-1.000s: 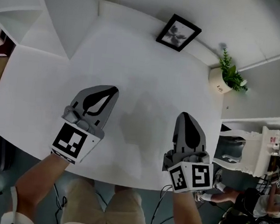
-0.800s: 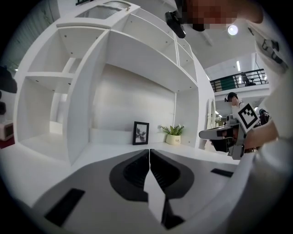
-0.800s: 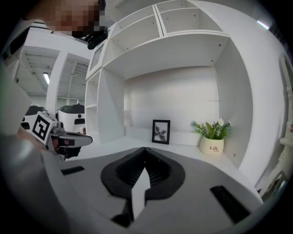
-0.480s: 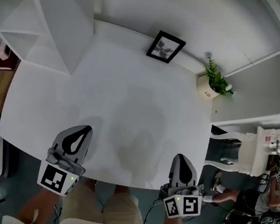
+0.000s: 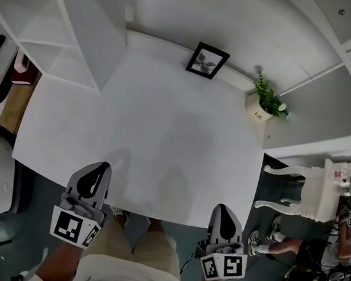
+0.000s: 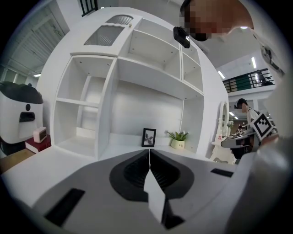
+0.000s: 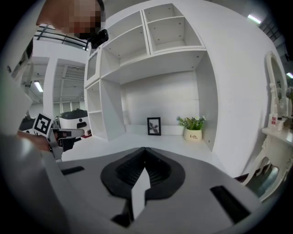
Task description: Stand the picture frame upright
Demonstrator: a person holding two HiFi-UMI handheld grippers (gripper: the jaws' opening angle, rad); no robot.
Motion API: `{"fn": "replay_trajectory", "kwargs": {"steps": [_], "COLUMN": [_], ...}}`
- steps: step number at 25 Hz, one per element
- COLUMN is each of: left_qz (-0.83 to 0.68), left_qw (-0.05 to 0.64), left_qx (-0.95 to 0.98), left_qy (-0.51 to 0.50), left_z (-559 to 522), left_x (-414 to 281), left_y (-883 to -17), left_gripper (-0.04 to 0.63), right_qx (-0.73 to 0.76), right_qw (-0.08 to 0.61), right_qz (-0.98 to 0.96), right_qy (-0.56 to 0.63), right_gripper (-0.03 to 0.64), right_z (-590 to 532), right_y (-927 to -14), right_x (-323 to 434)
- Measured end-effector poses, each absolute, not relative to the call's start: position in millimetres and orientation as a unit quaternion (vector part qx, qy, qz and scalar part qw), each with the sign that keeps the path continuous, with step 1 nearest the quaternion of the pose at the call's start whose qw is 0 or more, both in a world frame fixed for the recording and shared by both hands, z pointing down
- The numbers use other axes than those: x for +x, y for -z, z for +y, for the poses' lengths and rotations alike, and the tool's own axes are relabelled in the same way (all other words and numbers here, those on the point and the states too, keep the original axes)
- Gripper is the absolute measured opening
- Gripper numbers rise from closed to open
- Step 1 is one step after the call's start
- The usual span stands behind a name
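Note:
A black picture frame (image 5: 207, 60) with a leaf print stands upright against the back wall at the far edge of the white table (image 5: 144, 140); it also shows small and upright as the picture frame (image 6: 148, 137) in the left gripper view and the picture frame (image 7: 154, 126) in the right gripper view. My left gripper (image 5: 99, 168) is shut and empty at the table's near edge on the left. My right gripper (image 5: 221, 210) is shut and empty, just off the near edge on the right. Both are far from the frame.
A potted plant (image 5: 263, 103) in a white pot stands right of the frame. A white shelf unit (image 5: 63, 21) takes up the table's far left. A white ornate chair (image 5: 306, 189) and a seated person (image 5: 313, 249) are at the right. A white appliance (image 6: 20, 114) is beyond the left edge.
Both grippers have drawn back toward me, from over the table's near part to its near edge. The frame has stayed upright at the back.

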State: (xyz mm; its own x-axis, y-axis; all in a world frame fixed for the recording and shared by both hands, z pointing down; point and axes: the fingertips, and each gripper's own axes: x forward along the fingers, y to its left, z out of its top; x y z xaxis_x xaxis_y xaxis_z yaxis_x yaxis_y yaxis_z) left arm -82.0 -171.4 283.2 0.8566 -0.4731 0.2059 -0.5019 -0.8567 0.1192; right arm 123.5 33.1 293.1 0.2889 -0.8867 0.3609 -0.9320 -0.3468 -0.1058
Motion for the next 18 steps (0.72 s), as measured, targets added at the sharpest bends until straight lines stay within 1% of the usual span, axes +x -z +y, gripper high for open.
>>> {"fn": "replay_trajectory", "kwargs": {"steps": [5,11,18], "left_qz": [-0.249,-0.255,-0.269], "left_qw": [0.085,0.093,0.075], "left_qx": [0.961,0.958,0.957], "left_qy": [-0.092,-0.092,-0.077], "left_z": [-156,-153,-168], "left_x": [-90,-93,-95], "left_y": [-281,-294,-290], "left_gripper": [0.021,0.021,0.021], "right_qx": [0.798,0.792,0.784], "right_qw": [0.050,0.058,0.049], "right_qz": [-0.573,-0.582,-0.592], "right_qy": [-0.180,-0.175,-0.180], "right_gripper": [0.009,0.009,0.009], "right_z": [33,30,20], "right_y": [-284,-283,-289], "right_x": [118,114,105]}}
